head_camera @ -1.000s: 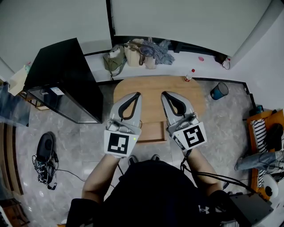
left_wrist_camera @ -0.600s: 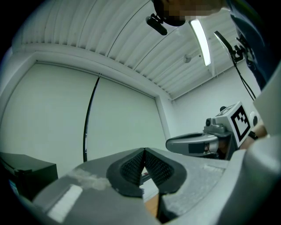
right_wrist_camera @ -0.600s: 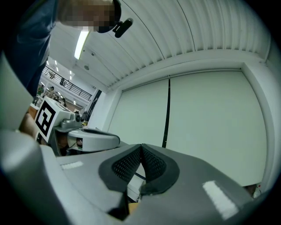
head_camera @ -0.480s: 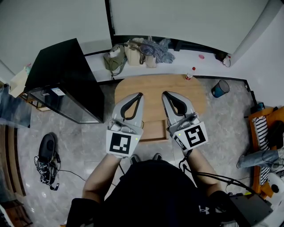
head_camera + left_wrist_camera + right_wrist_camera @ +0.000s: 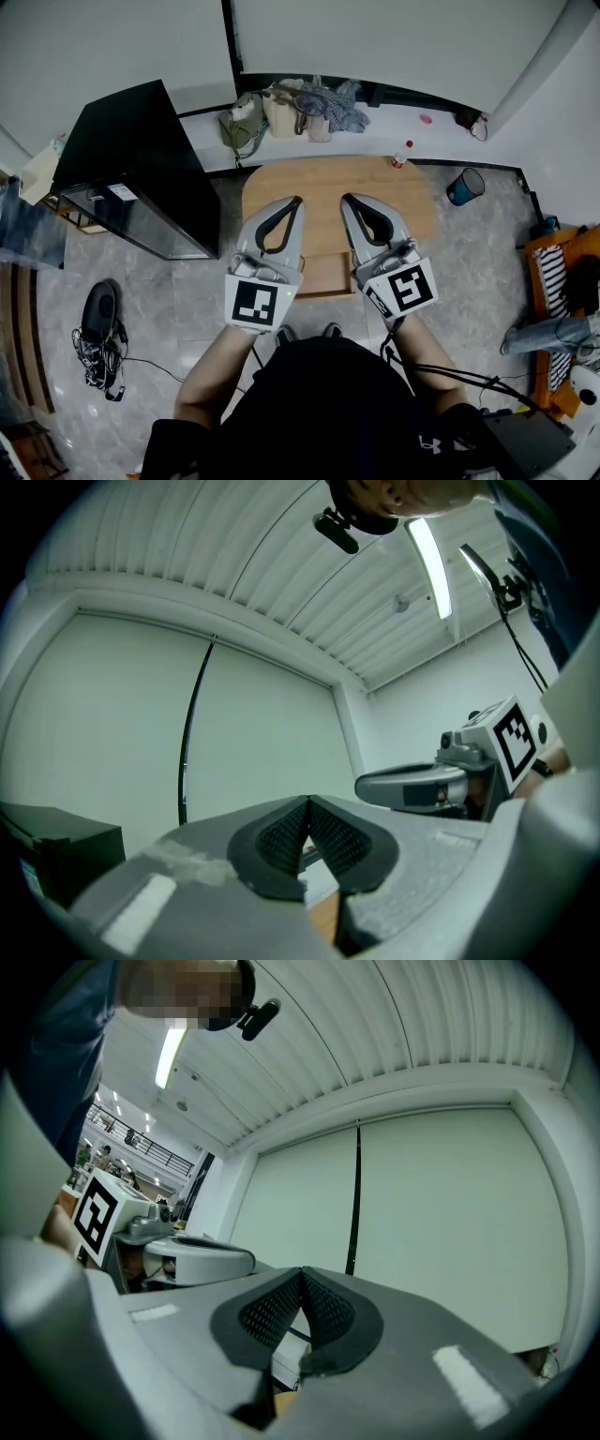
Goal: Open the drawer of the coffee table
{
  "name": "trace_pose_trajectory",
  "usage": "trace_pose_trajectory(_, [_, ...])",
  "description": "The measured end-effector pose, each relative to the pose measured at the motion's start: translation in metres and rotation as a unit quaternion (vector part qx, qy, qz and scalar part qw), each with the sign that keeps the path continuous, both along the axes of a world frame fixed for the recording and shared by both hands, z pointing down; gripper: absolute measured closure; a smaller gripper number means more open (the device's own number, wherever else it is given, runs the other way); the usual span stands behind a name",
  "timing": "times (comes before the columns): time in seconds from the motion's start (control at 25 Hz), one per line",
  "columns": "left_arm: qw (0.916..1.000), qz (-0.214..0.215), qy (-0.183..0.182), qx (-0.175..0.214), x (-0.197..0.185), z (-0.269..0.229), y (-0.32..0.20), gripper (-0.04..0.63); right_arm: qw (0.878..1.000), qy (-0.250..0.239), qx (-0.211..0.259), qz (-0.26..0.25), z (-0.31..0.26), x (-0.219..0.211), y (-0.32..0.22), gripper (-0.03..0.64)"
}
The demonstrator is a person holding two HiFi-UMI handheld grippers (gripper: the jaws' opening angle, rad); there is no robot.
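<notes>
The wooden coffee table (image 5: 328,180) with its rounded top stands on the floor in front of me in the head view. From its near edge a wooden box (image 5: 323,274) juts toward me, apparently the drawer. My left gripper (image 5: 293,200) and right gripper (image 5: 346,199) hover side by side above the table, pointing away from me. Both are shut with nothing between their pads. In the left gripper view the left gripper (image 5: 307,803) shows pads pressed together, against a pale wall. The right gripper (image 5: 301,1274) looks the same in the right gripper view.
A black cabinet (image 5: 131,169) stands left of the table. Bags (image 5: 281,112) lie on a white ledge behind it, and a small red-capped bottle (image 5: 401,157) stands nearby. A teal bin (image 5: 463,191) is at the right. Cables and a black object (image 5: 96,323) lie on the floor at the left.
</notes>
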State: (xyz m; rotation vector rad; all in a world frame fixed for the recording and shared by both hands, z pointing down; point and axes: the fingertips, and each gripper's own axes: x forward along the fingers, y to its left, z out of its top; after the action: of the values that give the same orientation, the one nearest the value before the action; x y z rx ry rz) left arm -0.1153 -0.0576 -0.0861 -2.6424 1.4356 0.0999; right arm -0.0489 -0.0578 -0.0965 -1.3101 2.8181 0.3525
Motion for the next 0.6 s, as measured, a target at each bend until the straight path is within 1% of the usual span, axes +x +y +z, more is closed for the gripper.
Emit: trace_pose_trajectory(0.6, [1.0, -0.001, -0.004, 0.002, -0.0026, -0.0014, 0.0035, 0.594, 1.0, -0.002, -0.002, 0.001, 0.0017, -0.002, 0.0037, 0.618])
